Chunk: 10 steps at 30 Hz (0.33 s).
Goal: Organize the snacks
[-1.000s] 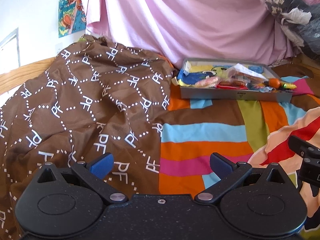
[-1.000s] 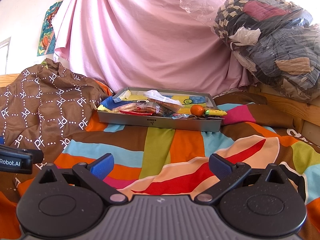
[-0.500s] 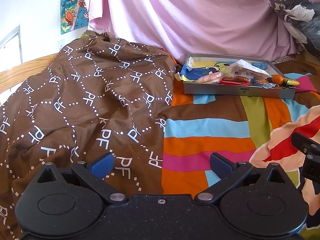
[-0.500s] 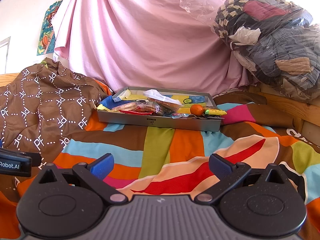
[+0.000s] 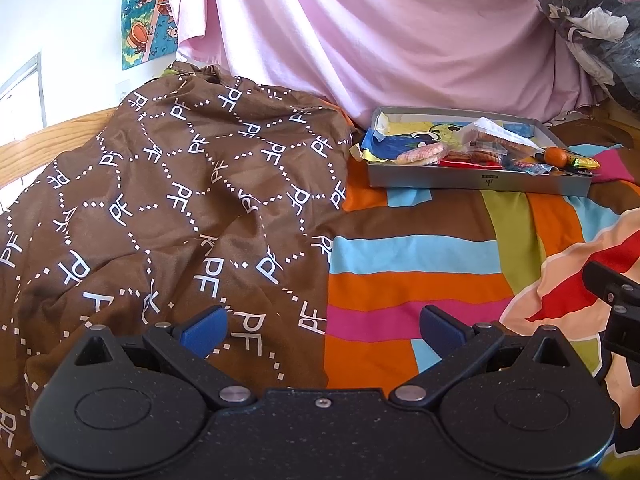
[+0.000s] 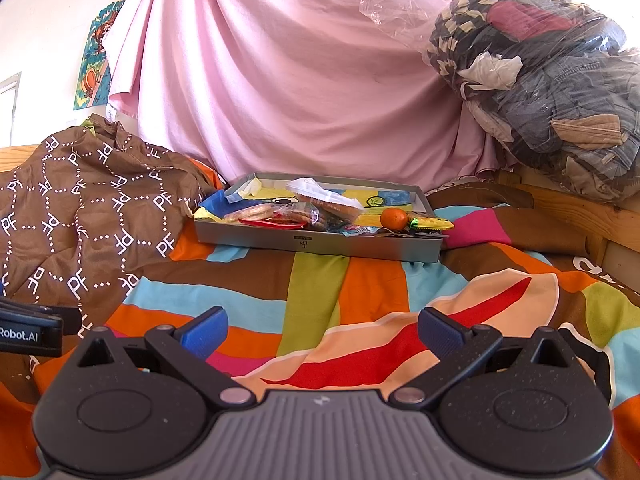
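A shallow grey box [image 6: 320,242] [image 5: 476,180] lies on the striped bedspread, well ahead of both grippers. Inside it sit wrapped biscuit packs [image 6: 276,214] [image 5: 424,154], a clear white-topped packet [image 6: 324,196], a small orange fruit [image 6: 393,218] [image 5: 556,157] and a yellow-green wrapper [image 6: 434,222] at its right end. My left gripper [image 5: 324,326] is open over the edge of the brown blanket, holding nothing. My right gripper [image 6: 320,330] is open above the striped cover, also with nothing between its blue fingertips [image 6: 202,332].
A brown patterned blanket [image 5: 180,208] is heaped on the left. A pink sheet [image 6: 300,68] hangs behind the box. A clear bag of clothes [image 6: 540,80] sits on the wooden bed frame [image 6: 580,208] at the right. The other gripper shows at each view's edge.
The left wrist view has shifted slightly, so the box sits a little lower and further right in it. The right gripper has barely moved. Both stay open.
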Available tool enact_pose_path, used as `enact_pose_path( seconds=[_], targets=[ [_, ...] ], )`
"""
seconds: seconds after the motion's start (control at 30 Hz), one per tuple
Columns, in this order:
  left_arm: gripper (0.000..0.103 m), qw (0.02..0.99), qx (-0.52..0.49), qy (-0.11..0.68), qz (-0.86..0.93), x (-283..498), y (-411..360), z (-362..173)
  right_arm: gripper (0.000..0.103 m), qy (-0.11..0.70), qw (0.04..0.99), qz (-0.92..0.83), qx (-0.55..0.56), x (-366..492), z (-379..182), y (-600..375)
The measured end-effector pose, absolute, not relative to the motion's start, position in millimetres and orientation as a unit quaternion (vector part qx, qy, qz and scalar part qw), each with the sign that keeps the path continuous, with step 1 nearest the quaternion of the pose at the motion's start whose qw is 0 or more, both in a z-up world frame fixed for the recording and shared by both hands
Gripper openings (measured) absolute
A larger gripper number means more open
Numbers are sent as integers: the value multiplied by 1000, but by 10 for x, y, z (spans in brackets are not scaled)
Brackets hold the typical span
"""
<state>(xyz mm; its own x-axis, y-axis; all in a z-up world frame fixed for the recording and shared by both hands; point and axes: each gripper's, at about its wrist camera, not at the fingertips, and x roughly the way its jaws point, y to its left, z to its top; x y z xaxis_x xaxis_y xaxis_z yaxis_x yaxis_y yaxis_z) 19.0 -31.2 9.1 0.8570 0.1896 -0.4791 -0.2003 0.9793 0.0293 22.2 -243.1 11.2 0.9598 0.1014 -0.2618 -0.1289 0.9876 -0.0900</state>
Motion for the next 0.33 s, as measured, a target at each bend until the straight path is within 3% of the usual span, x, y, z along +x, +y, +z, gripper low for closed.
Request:
enact_pose_path(
  seconds=[0.33],
  targets=[
    [102, 965, -3, 244, 101, 173, -320, 86, 103, 130, 988, 58, -53, 222, 116, -2430]
  ],
)
